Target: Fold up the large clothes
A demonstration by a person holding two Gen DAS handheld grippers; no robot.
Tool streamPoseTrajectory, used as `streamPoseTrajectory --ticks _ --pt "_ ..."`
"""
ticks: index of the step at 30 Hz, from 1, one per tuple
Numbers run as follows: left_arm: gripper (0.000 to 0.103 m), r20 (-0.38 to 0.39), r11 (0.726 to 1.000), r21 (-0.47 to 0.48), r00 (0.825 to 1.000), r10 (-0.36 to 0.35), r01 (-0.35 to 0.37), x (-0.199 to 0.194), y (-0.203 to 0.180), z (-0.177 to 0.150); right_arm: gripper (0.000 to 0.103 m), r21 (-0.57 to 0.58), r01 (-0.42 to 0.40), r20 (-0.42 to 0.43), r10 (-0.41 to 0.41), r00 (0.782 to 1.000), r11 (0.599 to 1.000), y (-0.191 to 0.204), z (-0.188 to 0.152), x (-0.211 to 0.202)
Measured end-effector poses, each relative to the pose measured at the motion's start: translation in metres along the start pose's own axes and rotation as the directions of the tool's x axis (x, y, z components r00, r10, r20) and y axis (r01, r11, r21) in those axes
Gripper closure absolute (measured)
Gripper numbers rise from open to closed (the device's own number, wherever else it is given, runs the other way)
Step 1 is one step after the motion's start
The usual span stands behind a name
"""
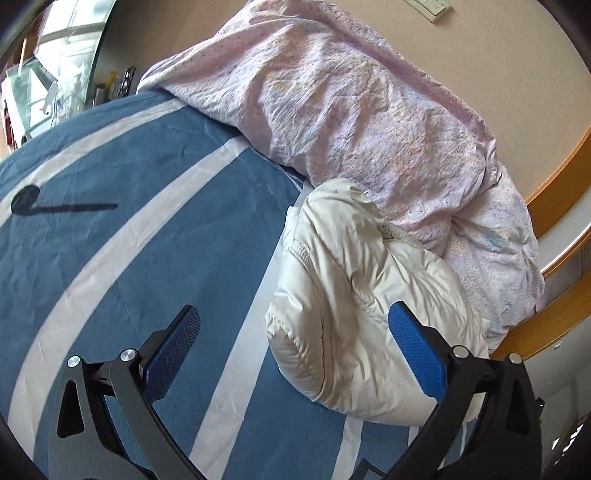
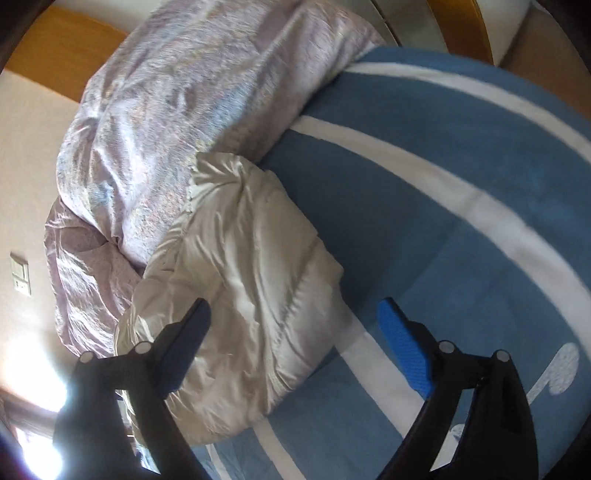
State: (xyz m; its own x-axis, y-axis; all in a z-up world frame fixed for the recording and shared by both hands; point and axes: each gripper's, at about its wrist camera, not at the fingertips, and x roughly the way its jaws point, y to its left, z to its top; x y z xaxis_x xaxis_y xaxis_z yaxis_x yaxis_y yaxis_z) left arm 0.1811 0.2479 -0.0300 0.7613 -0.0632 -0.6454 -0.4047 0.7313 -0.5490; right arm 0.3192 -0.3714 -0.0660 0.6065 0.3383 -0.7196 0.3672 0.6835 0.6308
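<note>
Left tongs [image 1: 293, 325]: your jaws stand wide apart with nothing gripped; they point down at the bed, the left pad over the blue sheet, the right pad in front of the jacket's edge.
Right tongs [image 2: 293, 319]: also spread wide and empty; your left pad shows against the jacket, your right pad over the sheet. Whether either pad touches the cloth, you cannot tell.
Jacket [image 1: 354, 295]: the cream puffy jacket lies bundled on the bed, between your two tongs' views, free of both. In the right wrist view it [image 2: 243, 280] sits just ahead of the jaws, folded over on itself into a thick pad.
Quilt [image 1: 351, 107]: a pink, crumpled quilt lies heaped just behind the jacket and touches it along the far edge.
Sheet [image 1: 129, 229]: blue with broad white stripes, and a music-note print; the jacket rests straight on it.
Bed frame [image 1: 557, 192]: an orange wooden rail runs beyond the quilt.
Wall [image 1: 498, 55]: beige, with a white switch plate [image 1: 432, 8] near the top edge.
Blur: your right wrist view is smeared, so fine folds there cannot be read.
</note>
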Motion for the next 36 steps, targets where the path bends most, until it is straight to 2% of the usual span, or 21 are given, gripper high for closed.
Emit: streamPoseTrajectory --ticks 6,13,18,22,25,30,36 --pt "0.001 -0.018 0.999 -0.029 1.000 -0.022 0.021 0.006 -0.005 -0.017 0.021 0.124 -0.063 -0.071 0.072 0.995 0.990 -0.021 -0.013 0.011" --pt "0.001 -0.045 0.995 -0.092 0.998 -0.036 0.032 0.024 -0.008 -0.024 0.027 0.113 -0.082 -0.086 0.092 0.992 0.990 -0.013 -0.023 0.023" --pt "0.007 -0.043 0.995 -0.098 0.999 -0.018 0.014 0.035 -0.013 -0.024 0.030 0.083 -0.076 -0.067 0.082 0.994 0.994 -0.004 -0.025 0.027" --pt "0.014 -0.043 0.988 -0.151 0.999 -0.025 0.019 0.046 -0.009 -0.023 0.031 0.083 -0.090 -0.046 0.094 0.994 0.993 -0.003 -0.026 0.029" --pt "0.022 -0.059 0.979 -0.199 0.997 -0.049 0.036 0.056 -0.004 -0.023 0.034 0.090 -0.110 -0.035 0.114 0.993 0.990 -0.005 -0.026 0.030" --pt "0.025 -0.045 0.971 -0.230 0.996 -0.082 0.070 0.061 -0.004 -0.025 0.036 0.090 -0.143 -0.007 0.145 0.989 0.986 -0.006 -0.026 0.032" --pt "0.028 -0.013 0.959 -0.269 0.996 -0.091 0.084 0.063 -0.005 -0.027 0.049 0.093 -0.167 0.015 0.166 0.986 0.982 -0.008 -0.026 0.034"
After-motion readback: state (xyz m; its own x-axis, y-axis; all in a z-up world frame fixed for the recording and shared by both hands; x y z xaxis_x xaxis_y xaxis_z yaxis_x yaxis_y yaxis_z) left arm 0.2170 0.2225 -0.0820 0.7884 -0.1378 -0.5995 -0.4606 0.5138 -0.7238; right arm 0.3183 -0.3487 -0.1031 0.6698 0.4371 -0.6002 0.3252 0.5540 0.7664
